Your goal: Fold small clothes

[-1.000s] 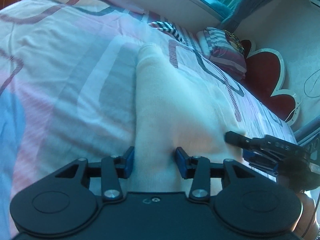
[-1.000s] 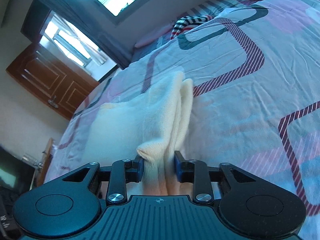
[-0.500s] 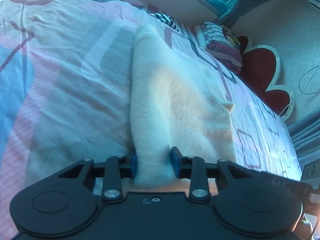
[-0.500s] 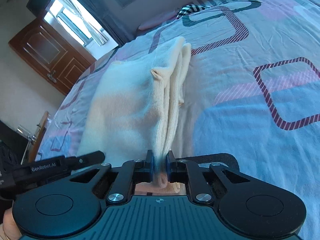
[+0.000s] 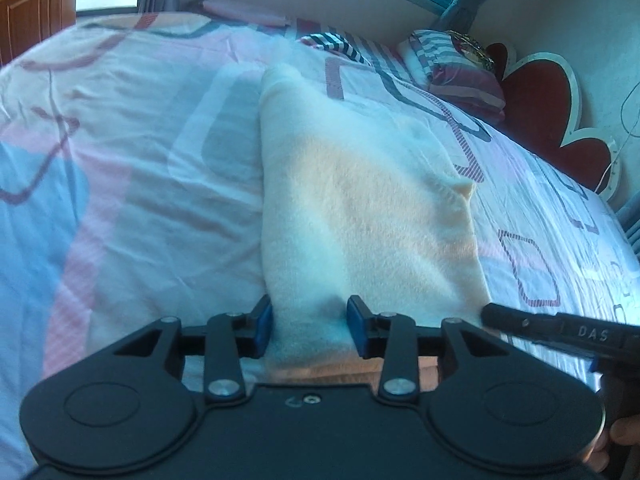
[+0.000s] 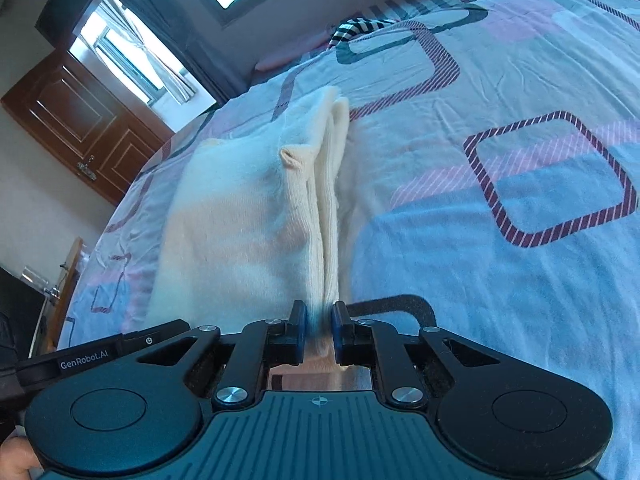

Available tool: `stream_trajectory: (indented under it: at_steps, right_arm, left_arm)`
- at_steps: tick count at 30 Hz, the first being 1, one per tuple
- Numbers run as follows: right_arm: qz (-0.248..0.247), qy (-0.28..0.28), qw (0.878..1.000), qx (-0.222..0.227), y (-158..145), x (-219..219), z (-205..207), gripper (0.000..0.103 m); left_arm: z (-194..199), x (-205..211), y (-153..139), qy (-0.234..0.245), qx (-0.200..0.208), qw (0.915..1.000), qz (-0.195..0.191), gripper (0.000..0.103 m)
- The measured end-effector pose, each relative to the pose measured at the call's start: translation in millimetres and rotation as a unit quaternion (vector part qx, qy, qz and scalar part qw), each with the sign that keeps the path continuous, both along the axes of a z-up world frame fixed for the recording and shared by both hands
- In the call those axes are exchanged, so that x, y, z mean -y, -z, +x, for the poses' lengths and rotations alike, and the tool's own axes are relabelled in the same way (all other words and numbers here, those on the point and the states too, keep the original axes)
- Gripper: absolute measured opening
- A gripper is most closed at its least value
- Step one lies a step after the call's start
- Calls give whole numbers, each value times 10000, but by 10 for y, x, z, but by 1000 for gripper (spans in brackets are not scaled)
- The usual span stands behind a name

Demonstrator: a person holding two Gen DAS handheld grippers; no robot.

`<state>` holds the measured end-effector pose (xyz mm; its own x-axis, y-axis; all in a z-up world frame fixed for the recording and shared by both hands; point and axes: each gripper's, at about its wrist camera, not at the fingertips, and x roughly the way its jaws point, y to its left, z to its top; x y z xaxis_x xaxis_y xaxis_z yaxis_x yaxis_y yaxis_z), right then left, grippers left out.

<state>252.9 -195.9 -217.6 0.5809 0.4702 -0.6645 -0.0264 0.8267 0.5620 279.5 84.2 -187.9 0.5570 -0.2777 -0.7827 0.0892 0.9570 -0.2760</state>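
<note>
A cream knit garment (image 5: 360, 208) lies folded in a long strip on the patterned bed sheet (image 5: 120, 140). My left gripper (image 5: 310, 326) straddles its near left edge, jaws apart with cloth between them. In the right wrist view the garment (image 6: 240, 220) shows stacked layers along its right edge. My right gripper (image 6: 319, 332) is shut on those near-edge layers. The right gripper's finger also shows at the right of the left wrist view (image 5: 552, 326).
A striped cloth (image 5: 336, 44) and folded striped bedding (image 5: 460, 72) lie at the far end by a red heart-shaped headboard (image 5: 552, 120). A wooden door (image 6: 80, 128) and windows stand beyond the bed's far side.
My left gripper's jaws have spread wider around the garment edge. My right gripper's jaws have opened slightly but still pinch the layers. Both views shifted slightly back.
</note>
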Motion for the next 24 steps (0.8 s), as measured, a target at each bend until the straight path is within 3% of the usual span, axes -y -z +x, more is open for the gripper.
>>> stream_trajectory:
  at_steps: [4, 11, 18, 24]
  right_arm:
    - [-91, 59, 9996, 270, -172, 46, 67, 12]
    - [-259, 31, 9973, 686, -408, 23, 420, 12]
    - [-409, -41, 9957, 830, -375, -120, 930, 12]
    - [-465, -82, 9963, 721, -215, -252, 1332, 12]
  left_arm:
    - [30, 54, -133, -30, 183, 9997, 143, 37]
    - [214, 150, -407, -197, 765, 9966, 213, 64]
    - [743, 332, -301, -80, 586, 9982, 64, 63]
    - [966, 393, -193, -115, 711, 9969, 308, 65]
